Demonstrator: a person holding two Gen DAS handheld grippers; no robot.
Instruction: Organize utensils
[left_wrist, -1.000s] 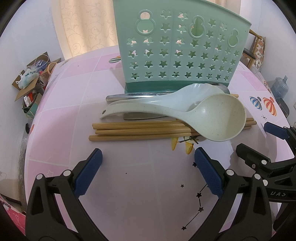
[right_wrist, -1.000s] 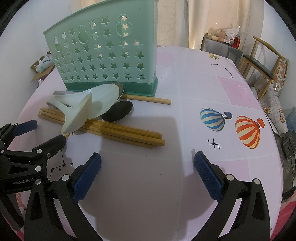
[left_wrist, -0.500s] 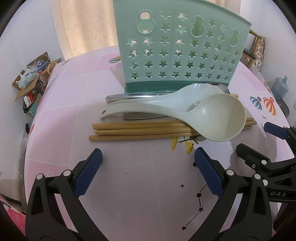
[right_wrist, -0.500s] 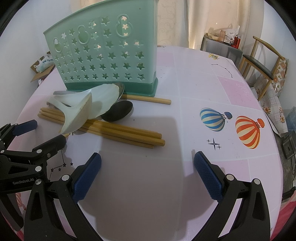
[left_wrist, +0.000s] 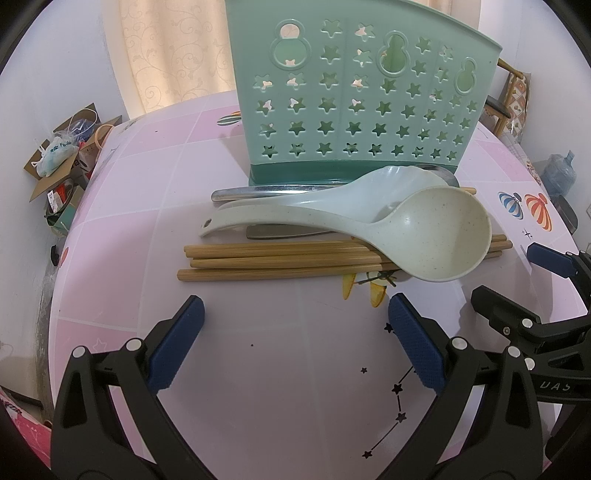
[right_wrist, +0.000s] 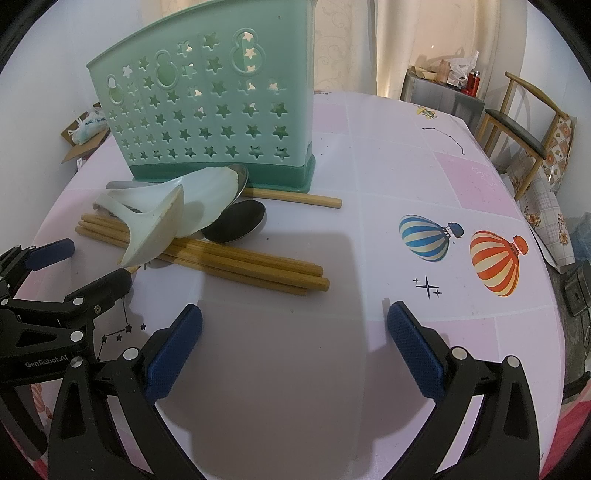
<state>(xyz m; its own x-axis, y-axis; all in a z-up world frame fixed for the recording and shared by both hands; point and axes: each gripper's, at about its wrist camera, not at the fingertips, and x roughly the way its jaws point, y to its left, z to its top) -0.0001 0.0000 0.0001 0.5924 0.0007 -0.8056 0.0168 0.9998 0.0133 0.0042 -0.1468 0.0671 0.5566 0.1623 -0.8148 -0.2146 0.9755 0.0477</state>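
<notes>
Evidently nothing had yet been picked up; both grippers hung over the pink table (left_wrist: 147, 192) with their jaws spread wide and empty, the left gripper (left_wrist: 295, 325) facing the pile squarely, the right gripper (right_wrist: 294, 326) beside it and angled toward the pile's right end. The utensils lay in a heap just in front of the green star-cut utensil holder (left_wrist: 354, 110), which stood upright and, so far as its holes showed, held nothing; a cream speckled ladle (left_wrist: 439, 236) rested on top, its bowl over the bundle of wooden chopsticks (left_wrist: 273, 260), with a pale blue spoon (left_wrist: 391, 184) behind it and metal spoons (right_wrist: 236, 221) partly buried beneath; one more chopstick (right_wrist: 295, 197) lay apart against the holder's base. The step in hand seemed to be the first reach; the ladle, being uppermost, looked the sensible first choice, and taking it would call for closing on its slim handle, lifting clear of the chopsticks without rolling them, then tipping it handle-down into a compartment.
</notes>
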